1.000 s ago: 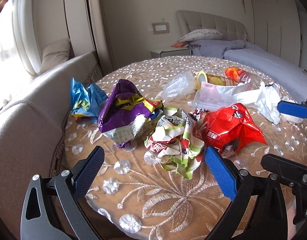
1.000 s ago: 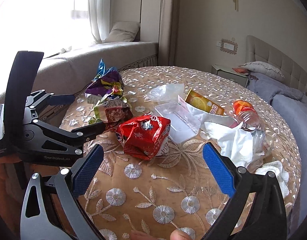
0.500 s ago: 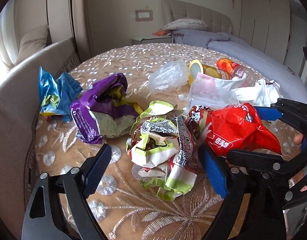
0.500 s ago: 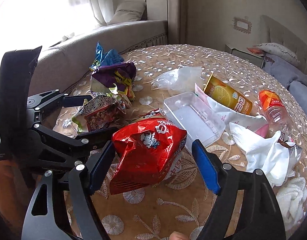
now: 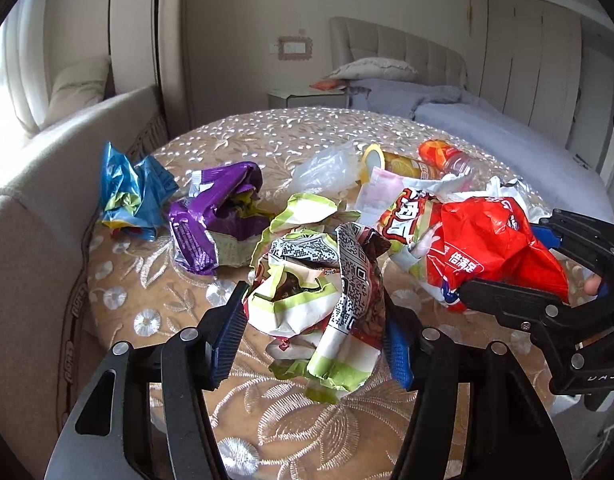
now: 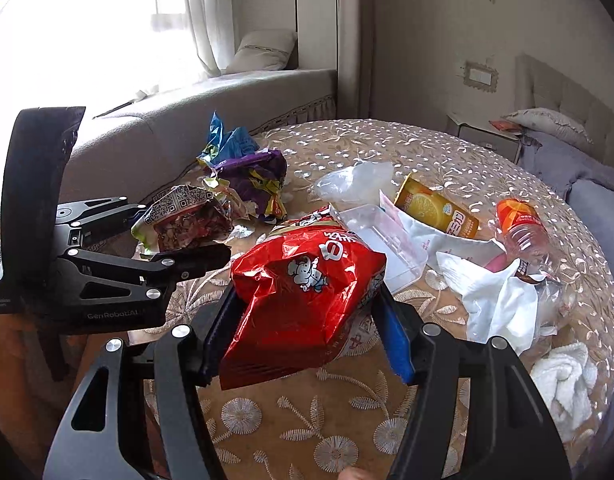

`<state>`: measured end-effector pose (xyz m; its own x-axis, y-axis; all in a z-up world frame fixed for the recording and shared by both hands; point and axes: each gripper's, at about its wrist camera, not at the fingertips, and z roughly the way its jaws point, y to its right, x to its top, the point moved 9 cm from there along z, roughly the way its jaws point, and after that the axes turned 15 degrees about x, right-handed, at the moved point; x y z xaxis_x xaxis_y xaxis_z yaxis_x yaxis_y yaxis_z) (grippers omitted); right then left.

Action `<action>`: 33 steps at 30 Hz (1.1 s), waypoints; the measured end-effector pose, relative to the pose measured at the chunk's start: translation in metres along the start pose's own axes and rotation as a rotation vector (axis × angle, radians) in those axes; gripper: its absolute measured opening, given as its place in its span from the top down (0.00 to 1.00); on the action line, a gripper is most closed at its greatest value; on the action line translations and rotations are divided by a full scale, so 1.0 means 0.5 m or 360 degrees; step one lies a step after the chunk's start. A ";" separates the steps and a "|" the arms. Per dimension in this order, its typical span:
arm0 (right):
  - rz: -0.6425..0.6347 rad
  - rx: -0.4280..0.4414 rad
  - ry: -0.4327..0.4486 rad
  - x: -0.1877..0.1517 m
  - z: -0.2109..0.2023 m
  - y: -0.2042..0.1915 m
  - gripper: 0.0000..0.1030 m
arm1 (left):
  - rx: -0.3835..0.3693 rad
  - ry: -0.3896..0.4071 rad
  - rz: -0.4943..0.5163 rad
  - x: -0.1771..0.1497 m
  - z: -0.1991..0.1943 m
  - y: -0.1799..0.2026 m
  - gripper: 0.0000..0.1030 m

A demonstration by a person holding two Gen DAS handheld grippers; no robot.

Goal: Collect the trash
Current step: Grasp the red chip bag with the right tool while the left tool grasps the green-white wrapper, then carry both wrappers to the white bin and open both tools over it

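My left gripper (image 5: 311,328) is shut on a crumpled green-and-white snack wrapper (image 5: 323,296), its blue pads pressing both sides. It also shows in the right wrist view (image 6: 183,224). My right gripper (image 6: 307,320) is shut on a red snack bag (image 6: 307,284), which shows in the left wrist view (image 5: 487,244) too. Both bags sit at the near side of the round table (image 6: 347,420). A purple bag (image 5: 219,216) and a blue wrapper (image 5: 131,192) lie further left.
Beyond lie a clear plastic bag (image 6: 355,180), a clear tray (image 6: 383,240), a yellow can (image 6: 435,208), an orange-capped bottle (image 6: 523,224), white tissue (image 6: 495,296) and a white towel (image 6: 563,376). A sofa (image 5: 39,184) borders the table's left, a bed (image 5: 487,128) behind.
Both grippers moved forward and down onto the table. The left closed around the green-and-white wrapper, the right closed around the red bag.
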<state>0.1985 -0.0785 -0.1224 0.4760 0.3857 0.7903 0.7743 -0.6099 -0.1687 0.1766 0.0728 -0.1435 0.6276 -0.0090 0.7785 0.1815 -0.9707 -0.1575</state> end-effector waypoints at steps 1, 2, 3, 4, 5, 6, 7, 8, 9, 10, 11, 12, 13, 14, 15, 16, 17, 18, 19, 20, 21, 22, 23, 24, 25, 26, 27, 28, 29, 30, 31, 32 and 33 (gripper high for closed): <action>0.0001 -0.0004 0.0016 -0.001 -0.014 -0.002 0.38 | -0.0002 0.0011 0.0000 0.001 -0.011 0.004 0.42; 0.0003 -0.0010 0.0035 -0.002 -0.028 -0.004 0.38 | -0.0003 0.0021 0.0002 0.003 -0.020 0.010 0.42; 0.0006 -0.0016 0.0058 -0.004 -0.045 -0.005 0.38 | -0.0007 0.0031 0.0008 0.008 -0.030 0.017 0.42; 0.0007 -0.0023 0.0082 -0.005 -0.062 -0.007 0.38 | -0.0014 0.0044 0.0015 0.009 -0.041 0.025 0.42; 0.0009 -0.0032 0.0107 -0.007 -0.080 -0.009 0.38 | -0.0025 0.0059 0.0022 0.011 -0.053 0.035 0.42; 0.0011 -0.0044 0.0132 -0.010 -0.098 -0.011 0.38 | -0.0041 0.0076 0.0029 0.012 -0.066 0.047 0.42; 0.0015 -0.0056 0.0157 -0.013 -0.117 -0.013 0.38 | -0.0060 0.0094 0.0042 0.014 -0.077 0.062 0.42; 0.0018 -0.0064 0.0181 -0.017 -0.136 -0.015 0.38 | -0.0081 0.0112 0.0058 0.014 -0.088 0.078 0.42; 0.0023 -0.0074 0.0207 -0.021 -0.155 -0.016 0.38 | -0.0101 0.0131 0.0078 0.015 -0.100 0.096 0.42; 0.0025 -0.0085 0.0230 -0.025 -0.174 -0.016 0.37 | -0.0117 0.0149 0.0097 0.016 -0.109 0.112 0.42; 0.0027 -0.0100 0.0249 -0.030 -0.192 -0.016 0.37 | -0.0137 0.0164 0.0117 0.015 -0.120 0.131 0.42; 0.0030 -0.0122 0.0264 -0.037 -0.209 -0.016 0.37 | -0.0164 0.0176 0.0134 0.014 -0.130 0.149 0.42; 0.0034 -0.0145 0.0274 -0.044 -0.224 -0.013 0.37 | -0.0190 0.0186 0.0155 0.014 -0.137 0.169 0.42; 0.0038 -0.0170 0.0282 -0.052 -0.239 -0.010 0.37 | -0.0212 0.0198 0.0177 0.014 -0.145 0.189 0.42; 0.0046 -0.0198 0.0291 -0.060 -0.256 -0.004 0.37 | -0.0231 0.0209 0.0195 0.013 -0.152 0.206 0.42; 0.0057 -0.0227 0.0295 -0.070 -0.271 0.002 0.37 | -0.0251 0.0219 0.0212 0.013 -0.158 0.224 0.42; 0.0069 -0.0258 0.0296 -0.079 -0.283 0.009 0.37 | -0.0275 0.0226 0.0228 0.012 -0.163 0.241 0.42; 0.0086 -0.0291 0.0298 -0.087 -0.297 0.021 0.37 | -0.0299 0.0232 0.0241 0.012 -0.168 0.257 0.42; 0.0106 -0.0322 0.0299 -0.099 -0.311 0.029 0.37 | -0.0321 0.0236 0.0254 0.012 -0.172 0.274 0.42; 0.0126 -0.0348 0.0298 -0.110 -0.324 0.038 0.37 | -0.0337 0.0241 0.0274 0.010 -0.176 0.292 0.42; 0.0148 -0.0375 0.0303 -0.123 -0.337 0.047 0.37 | -0.0346 0.0248 0.0301 0.009 -0.178 0.310 0.42; 0.0174 -0.0400 0.0308 -0.135 -0.351 0.056 0.37 | -0.0352 0.0258 0.0329 0.008 -0.181 0.328 0.42; 0.0199 -0.0421 0.0310 -0.147 -0.364 0.064 0.37 | -0.0363 0.0265 0.0354 0.005 -0.183 0.344 0.42; 0.0223 -0.0440 0.0312 -0.159 -0.376 0.071 0.37 | -0.0383 0.0266 0.0380 0.003 -0.186 0.364 0.42; 0.0246 -0.0462 0.0317 -0.171 -0.388 0.079 0.37 | -0.0402 0.0267 0.0402 0.001 -0.189 0.382 0.42; 0.0269 -0.0485 0.0321 -0.182 -0.400 0.085 0.37 | -0.0420 0.0269 0.0426 -0.002 -0.192 0.399 0.42; 0.0293 -0.0506 0.0322 -0.194 -0.411 0.092 0.37 | -0.0437 0.0272 0.0452 -0.005 -0.196 0.416 0.42; 0.0318 -0.0524 0.0325 -0.205 -0.422 0.100 0.37 | -0.0454 0.0275 0.0482 -0.008 -0.199 0.436 0.42; 0.0343 -0.0544 0.0331 -0.215 -0.433 0.107 0.37 | -0.0473 0.0279 0.0511 -0.013 -0.206 0.458 0.42; 0.0365 -0.0563 0.0336 -0.225 -0.444 0.114 0.37 | -0.0495 0.0281 0.0541 -0.017 -0.210 0.479 0.42; 0.0387 -0.0581 0.0337 -0.235 -0.452 0.121 0.37 | -0.0518 0.0280 0.0569 -0.022 -0.215 0.500 0.42; 0.0408 -0.0602 0.0340 -0.245 -0.462 0.128 0.37 | -0.0543 0.0279 0.0597 -0.028 -0.220 0.520 0.42; 0.0426 -0.0623 0.0345 -0.256 -0.473 0.134 0.37 | -0.0566 0.0281 0.0625 -0.033 -0.227 0.540 0.42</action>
<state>0.0909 -0.3324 -0.0959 0.5066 0.0538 0.8605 0.4038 -0.8966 -0.1817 0.1294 -0.2166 -0.1302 0.4547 -0.3965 0.7975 -0.3261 -0.9074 -0.2652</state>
